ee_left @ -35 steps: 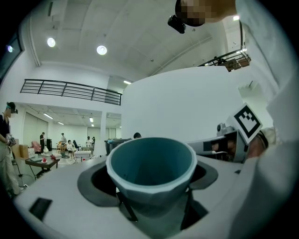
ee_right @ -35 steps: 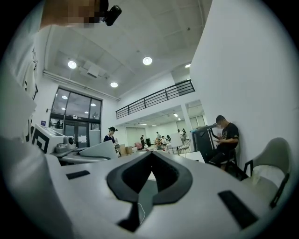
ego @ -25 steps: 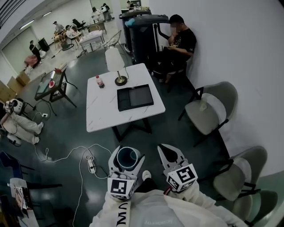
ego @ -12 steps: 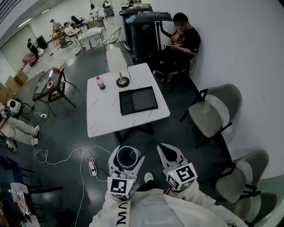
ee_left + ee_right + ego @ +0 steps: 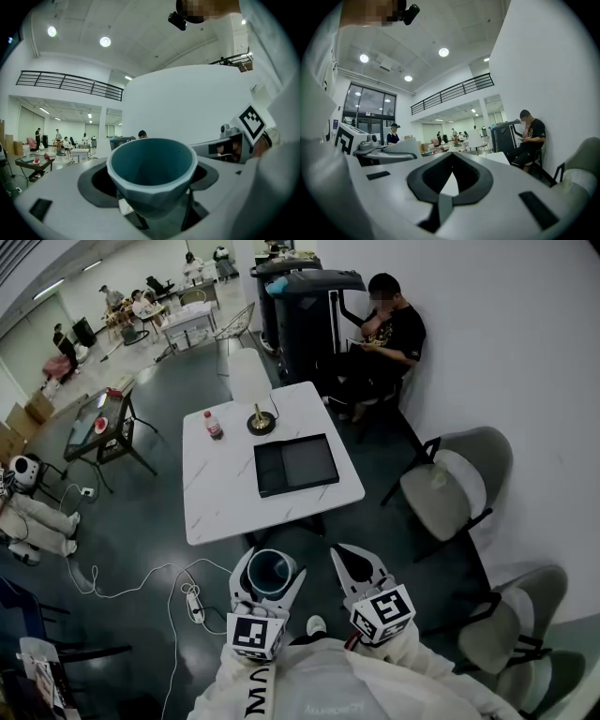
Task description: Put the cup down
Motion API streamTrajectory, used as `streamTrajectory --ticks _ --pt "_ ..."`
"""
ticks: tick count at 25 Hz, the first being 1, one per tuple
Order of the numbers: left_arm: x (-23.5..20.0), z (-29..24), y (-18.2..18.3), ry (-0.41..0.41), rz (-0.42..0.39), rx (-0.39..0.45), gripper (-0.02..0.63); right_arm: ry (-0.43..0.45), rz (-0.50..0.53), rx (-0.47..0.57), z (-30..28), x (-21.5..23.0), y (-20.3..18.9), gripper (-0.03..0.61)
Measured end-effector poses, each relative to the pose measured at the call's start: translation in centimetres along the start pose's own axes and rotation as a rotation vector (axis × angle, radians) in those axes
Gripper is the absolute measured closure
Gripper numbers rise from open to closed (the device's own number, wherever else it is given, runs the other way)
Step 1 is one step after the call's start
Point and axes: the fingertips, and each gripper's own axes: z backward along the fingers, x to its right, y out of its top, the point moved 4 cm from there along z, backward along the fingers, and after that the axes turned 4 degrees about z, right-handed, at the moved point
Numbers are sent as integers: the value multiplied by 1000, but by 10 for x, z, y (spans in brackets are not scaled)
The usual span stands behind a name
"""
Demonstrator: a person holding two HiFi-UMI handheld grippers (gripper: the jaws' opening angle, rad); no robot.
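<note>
Two hand-held grippers show at the bottom of the head view, side by side and pointing towards the counter (image 5: 225,493).

The left hand-held gripper (image 5: 270,563) pinches the one cup (image 5: 272,577). Its jaws stand wide apart and press on the cup's sides. The cup is teal, faceted and upright with its mouth up, and nothing can be seen inside it. It hangs over the dark floor, short of the counter's near edge and not touching it.

The right hand-held gripper (image 5: 345,554) holds nothing. Its two jaws are pressed together, tips meeting, with only a small gap behind the tips.

The counter is a single white, marble-patterned table. Three things stand on it:
- One black tray (image 5: 295,465) lies near the middle, towards the right edge. It has two compartments.
- One small bottle (image 5: 214,426) with a red label stands upright at the far left.
- One stand (image 5: 261,421) with a round dark base is beside the bottle at the far edge.

The bottle and the stand are apart from each other and from the tray.

One white chair (image 5: 248,371) stands at the counter's far end. Three grey chairs (image 5: 455,479) line the wall on the right, and the nearest is cut off by the picture's edge. One person in black (image 5: 394,329) sits by that wall beyond the counter.

One power strip (image 5: 194,598) lies on the floor left of the cup, with a white cable looping away. One dark side table (image 5: 103,418) stands further left.
</note>
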Motion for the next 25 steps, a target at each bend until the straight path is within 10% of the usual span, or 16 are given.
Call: streamTrajectory --ticks 25 --pt "-55 -34 1 4 32 25 199 -4 23 9 -55 8 12 572"
